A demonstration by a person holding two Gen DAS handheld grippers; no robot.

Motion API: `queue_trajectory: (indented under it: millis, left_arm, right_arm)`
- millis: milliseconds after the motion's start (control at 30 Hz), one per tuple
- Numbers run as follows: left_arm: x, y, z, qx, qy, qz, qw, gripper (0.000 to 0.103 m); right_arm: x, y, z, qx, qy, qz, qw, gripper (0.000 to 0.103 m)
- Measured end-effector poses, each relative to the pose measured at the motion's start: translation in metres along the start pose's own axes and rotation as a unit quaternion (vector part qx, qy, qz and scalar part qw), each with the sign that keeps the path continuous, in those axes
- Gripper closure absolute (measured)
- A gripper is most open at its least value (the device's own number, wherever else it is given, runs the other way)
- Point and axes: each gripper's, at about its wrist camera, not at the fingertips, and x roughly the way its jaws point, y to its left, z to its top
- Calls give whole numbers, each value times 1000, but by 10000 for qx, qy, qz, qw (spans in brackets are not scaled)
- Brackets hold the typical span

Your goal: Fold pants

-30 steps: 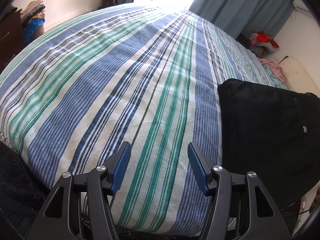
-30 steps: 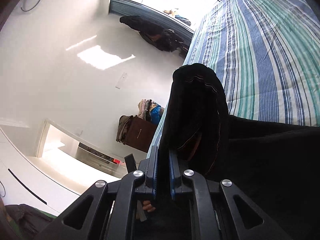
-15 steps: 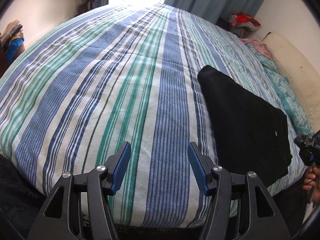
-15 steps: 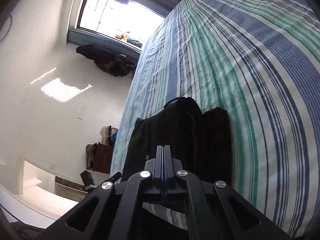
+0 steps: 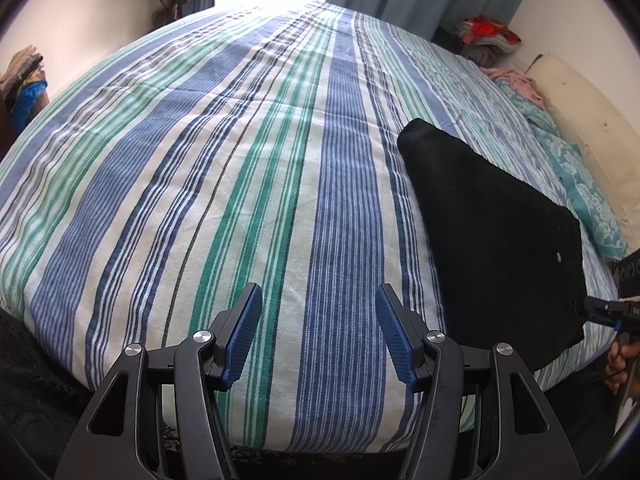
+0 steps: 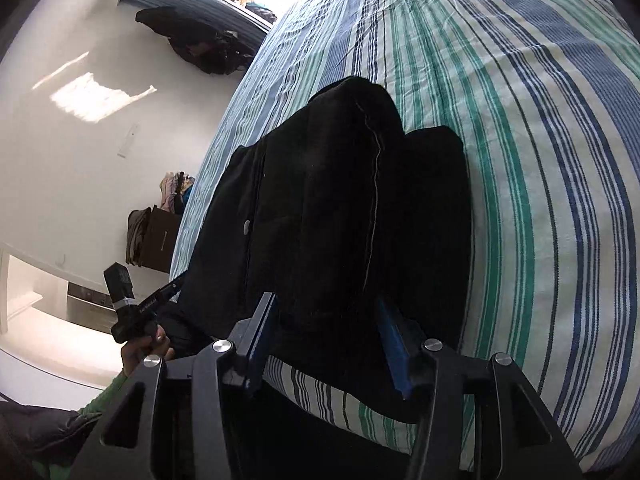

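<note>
Black pants point(image 5: 492, 236), folded, lie on the striped bed point(image 5: 240, 160) near its edge. Left gripper point(image 5: 318, 336) spread, empty, over bare sheet. Right gripper point(image 6: 324, 344) spread astride the near fold. Fabric looks soft and limp; best pinched at folded edges.

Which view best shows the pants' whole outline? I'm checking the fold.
Left wrist view: the black pants lie on the striped bedspread, most edges visible. The right wrist view shows only a close, bunched dark mass.
</note>
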Motion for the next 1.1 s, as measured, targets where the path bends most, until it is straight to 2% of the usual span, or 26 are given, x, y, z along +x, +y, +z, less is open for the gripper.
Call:
queue_trajectory:
  millis: [100,133,167,233,467,600,700,767,833,933,1000,1067,1100]
  left_arm:
    - [0,3,0,-30,3,44,10000,42]
    - [1,4,-1,-51,16,55,10000,42]
    - [1,5,-1,-75,31,68,9999,42]
    - [2,8,-1,-124,46,84,9999,42]
    - [-1,8,0,-130,7,71,9999,42]
    - [-1,5,-1,-86,9,32,10000,42]
    - [0,0,-1,25,34,46,10000,42]
    - [0,-4,-2,92,42,61,9999,42]
    - [-2,-6,-2,156,20,82,9998,42]
    - [-13,-11,-1,180,-65,109,9998,42]
    - [-27,-22,0,238,-275,41,9993,42]
    - [-39,-42,2,443,-503,-109,9977,40]
    - [-43,-55,4,593,-588,-196,9963,38]
  right_arm:
    - [13,5,4,-72,306,-174,9994,53]
    - [11,7,3,-27,354,-167,9992,63]
    - [12,9,4,-27,392,-87,9992,78]
    - [9,20,5,-178,364,-86,9991,82]
    - [-41,50,6,-570,-44,-17,9984,85]
    - [-63,35,4,-463,-139,-283,9984,84]
    - [-56,12,-2,-235,-37,-552,9982,84]
    - [-40,0,-9,-114,81,-721,9973,83]
    - [-33,-6,-13,39,14,-765,9971,79]
    - [-39,-5,-10,82,-52,-954,9954,53]
    - [-53,2,-3,-235,-152,-1429,9893,48]
    - [-72,12,8,-472,-485,-1968,9781,48]
    - [-80,19,16,-509,-711,-2089,9740,48]
